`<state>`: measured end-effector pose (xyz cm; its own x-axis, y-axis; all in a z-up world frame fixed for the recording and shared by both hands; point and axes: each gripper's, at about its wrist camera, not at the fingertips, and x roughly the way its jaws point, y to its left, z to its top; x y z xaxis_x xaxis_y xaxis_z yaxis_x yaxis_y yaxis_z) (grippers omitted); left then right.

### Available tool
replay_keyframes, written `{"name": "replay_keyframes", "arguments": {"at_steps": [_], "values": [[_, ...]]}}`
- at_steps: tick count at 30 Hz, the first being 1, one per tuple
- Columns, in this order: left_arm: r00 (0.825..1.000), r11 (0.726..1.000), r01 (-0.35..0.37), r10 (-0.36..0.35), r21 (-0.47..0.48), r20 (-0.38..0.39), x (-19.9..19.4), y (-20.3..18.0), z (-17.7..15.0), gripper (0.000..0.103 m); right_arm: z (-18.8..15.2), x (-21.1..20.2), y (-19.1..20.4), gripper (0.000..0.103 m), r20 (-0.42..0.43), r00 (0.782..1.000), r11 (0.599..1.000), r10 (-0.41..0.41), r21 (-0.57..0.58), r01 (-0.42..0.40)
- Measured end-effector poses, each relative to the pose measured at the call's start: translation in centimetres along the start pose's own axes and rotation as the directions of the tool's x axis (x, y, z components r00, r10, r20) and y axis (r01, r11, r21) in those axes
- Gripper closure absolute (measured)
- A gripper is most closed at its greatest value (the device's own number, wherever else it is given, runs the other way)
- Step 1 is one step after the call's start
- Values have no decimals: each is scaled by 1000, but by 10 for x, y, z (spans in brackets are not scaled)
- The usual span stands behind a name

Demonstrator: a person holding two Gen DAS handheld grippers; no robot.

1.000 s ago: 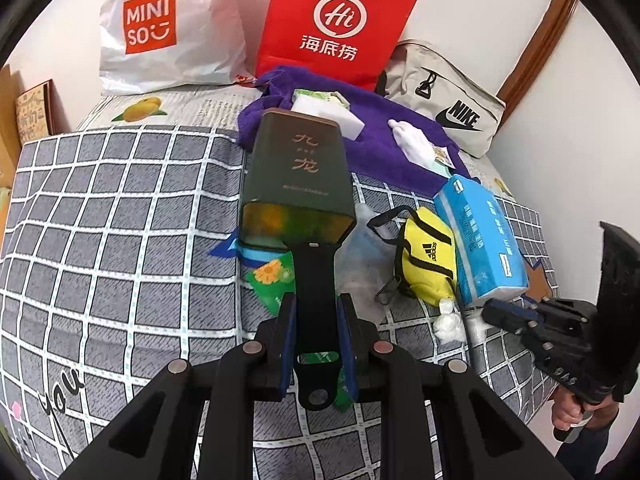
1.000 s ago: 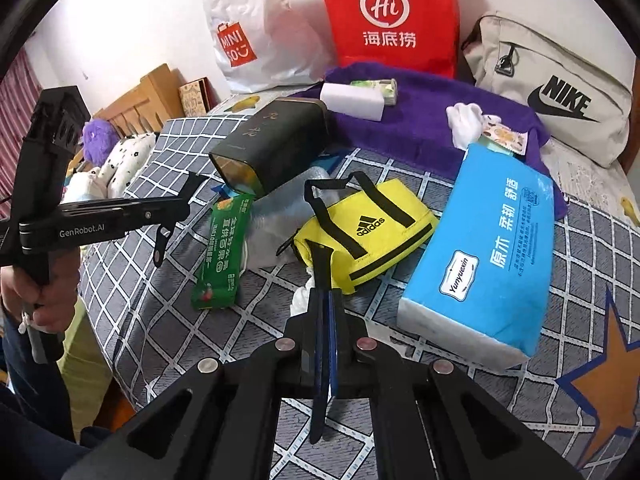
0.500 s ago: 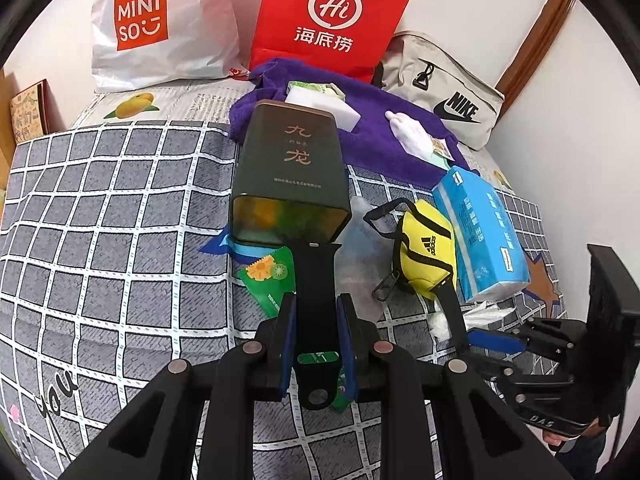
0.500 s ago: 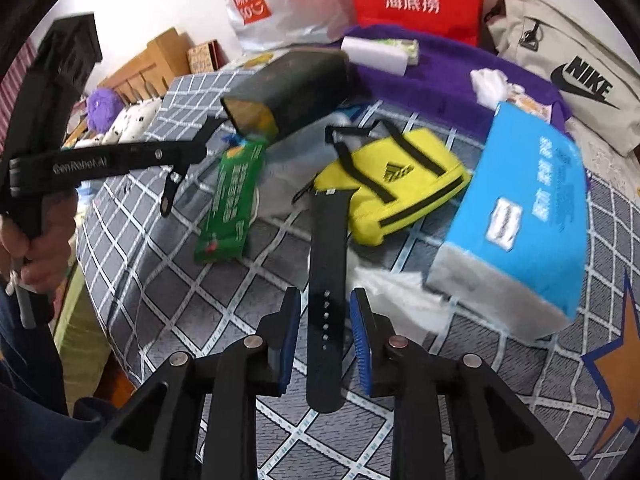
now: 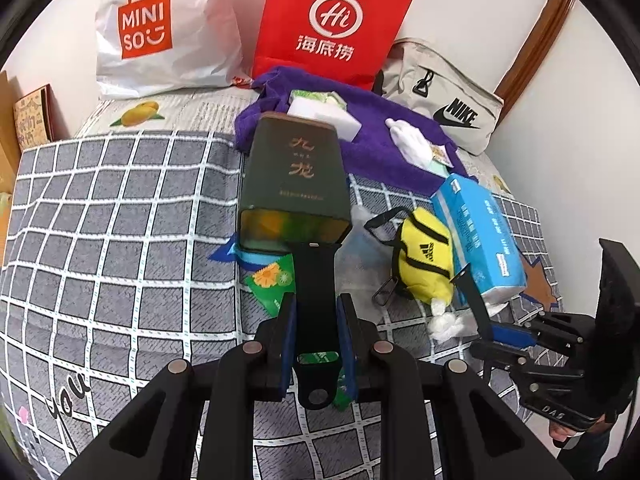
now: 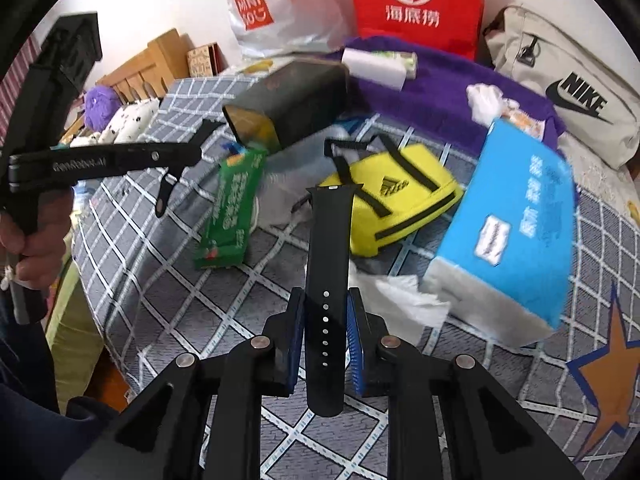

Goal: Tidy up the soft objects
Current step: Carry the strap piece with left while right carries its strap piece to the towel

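My left gripper (image 5: 315,334) is shut on a black watch strap half (image 5: 314,292) and holds it above the checked bedspread (image 5: 120,220). My right gripper (image 6: 326,332) is shut on the other black strap half with holes (image 6: 326,280). It shows at the right of the left wrist view (image 5: 494,338). On the bed lie a yellow Adidas pouch (image 6: 394,204), a blue tissue pack (image 6: 520,220), a purple towel (image 5: 384,148), crumpled white tissue (image 6: 400,304) and a green snack packet (image 6: 234,208).
A dark green tin (image 5: 294,188) lies on its side mid-bed. A white Miniso bag (image 5: 160,28), a red paper bag (image 5: 332,24) and a beige Nike bag (image 5: 444,96) stand along the wall. Plush toys (image 6: 116,116) sit by the wooden headboard.
My right gripper went from pressed flat together to holding the holed strap flat between its pads, and moved closer to the left gripper. The left gripper kept its strap.
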<state>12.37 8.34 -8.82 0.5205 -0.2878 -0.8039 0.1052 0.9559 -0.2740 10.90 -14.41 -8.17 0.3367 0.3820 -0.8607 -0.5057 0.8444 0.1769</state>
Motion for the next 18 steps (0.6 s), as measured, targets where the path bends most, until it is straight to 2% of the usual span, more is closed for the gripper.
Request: {"name": "replay_keyframes", "arguments": {"at_steps": [8, 18], "values": [[999, 1000, 8, -9, 26, 38, -19, -10, 22, 84, 22, -25, -14, 83, 66, 997, 998, -34, 46, 31], [998, 998, 13, -17, 65, 68, -26, -27, 60, 84, 57, -55, -59, 83, 143, 980, 983, -138, 141, 118]]}}
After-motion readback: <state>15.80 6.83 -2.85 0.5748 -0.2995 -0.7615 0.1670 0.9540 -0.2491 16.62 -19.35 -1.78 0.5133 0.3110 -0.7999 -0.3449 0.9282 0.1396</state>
